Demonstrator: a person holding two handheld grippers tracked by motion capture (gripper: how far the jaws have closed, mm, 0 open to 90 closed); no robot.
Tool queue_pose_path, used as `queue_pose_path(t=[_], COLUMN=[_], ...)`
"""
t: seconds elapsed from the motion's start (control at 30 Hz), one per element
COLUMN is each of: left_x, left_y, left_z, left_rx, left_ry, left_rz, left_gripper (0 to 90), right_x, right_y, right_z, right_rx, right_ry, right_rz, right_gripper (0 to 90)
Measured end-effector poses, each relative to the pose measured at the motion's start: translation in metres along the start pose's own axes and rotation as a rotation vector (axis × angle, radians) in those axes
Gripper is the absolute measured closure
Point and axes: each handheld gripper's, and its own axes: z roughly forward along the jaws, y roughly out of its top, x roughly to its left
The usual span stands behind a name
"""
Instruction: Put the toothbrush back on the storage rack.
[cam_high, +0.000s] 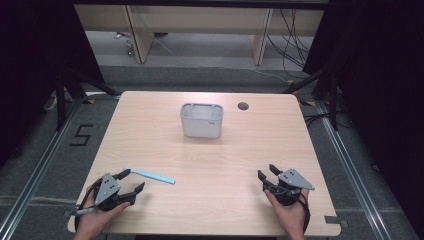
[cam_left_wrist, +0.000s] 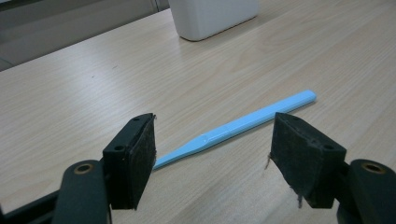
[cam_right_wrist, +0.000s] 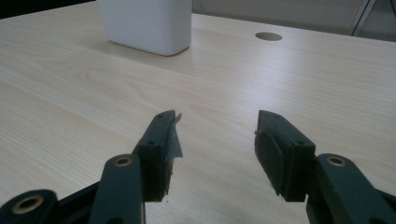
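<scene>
A slim light-blue plastic stick with one flattened, tapered end (cam_left_wrist: 236, 126) is seen lying flat on the pale wood-grain table (cam_high: 210, 160) near its front left corner, and the left gripper (cam_high: 131, 181) is held low over it with its jaws spread wide, the stick running between them untouched, though its tapered tip is hidden behind one pad. The right gripper (cam_high: 267, 172) is rested near the front right corner, jaws likewise parted and nothing held. A white rounded-rectangular plastic container (cam_high: 201, 120) is stood well apart, towards the table's far middle.
</scene>
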Motion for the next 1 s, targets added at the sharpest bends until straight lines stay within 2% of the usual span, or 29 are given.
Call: queue_pose_path(t=[0.03,0.1,0.17,0.23,0.27,0.3,0.33,0.37,0.53,0.73,0.8,0.83,0.87,0.97,1.0], left_x=[0.001,0.001,0.003,0.006,0.006,0.010,0.010,0.015,0.026,0.035,0.039,0.039,0.042,0.044,0.044], left_y=[0.000,0.003,0.009,0.015,0.017,0.021,0.021,0.027,0.043,0.053,0.057,0.057,0.059,0.065,0.065], left_z=[0.000,0.000,-0.001,0.000,-0.001,-0.001,-0.001,0.002,0.005,0.012,0.013,0.016,0.017,0.024,0.024], left_rx=[0.008,0.004,0.015,0.020,0.042,0.047,0.047,0.052,0.121,0.193,0.247,0.252,0.276,0.328,0.328], left_ry=[0.000,-0.009,-0.014,-0.025,-0.020,-0.024,-0.024,-0.055,-0.099,-0.160,-0.190,-0.207,-0.223,-0.279,-0.279], left_rz=[0.008,0.019,0.039,0.049,0.032,0.058,0.058,0.069,0.139,0.191,0.232,0.228,0.255,0.299,0.299], left_gripper=[30.3,30.5,31.1,31.3,31.4,31.5,31.4,31.5,32.1,33.4,34.7,35.7,36.7,39.4,40.2], right_x=[0.000,0.002,0.000,0.000,0.000,0.000,0.000,0.000,0.000,0.001,0.001,0.001,0.001,0.000,0.000], right_y=[0.000,0.000,0.000,0.000,0.000,0.000,0.000,0.000,0.001,0.001,0.000,0.000,0.000,0.001,0.001], right_z=[0.000,0.000,0.001,0.001,0.000,0.000,0.001,0.001,0.000,0.001,0.002,0.002,0.003,0.002,0.003], right_rx=[0.004,0.007,0.001,0.001,0.006,0.007,0.003,0.000,0.015,0.021,0.005,0.013,0.006,0.008,0.009], right_ry=[-0.011,-0.007,-0.009,-0.003,0.008,0.009,0.007,0.004,0.007,0.010,0.003,-0.001,0.014,0.003,0.010], right_rz=[-0.002,0.023,0.002,0.012,0.013,0.012,0.012,0.010,0.011,0.006,-0.001,0.006,0.010,-0.009,-0.001], right_gripper=[49.2,49.1,48.6,48.3,48.2,48.0,47.9,47.9,47.7,47.7,47.6,47.6,47.6,47.6,47.6])
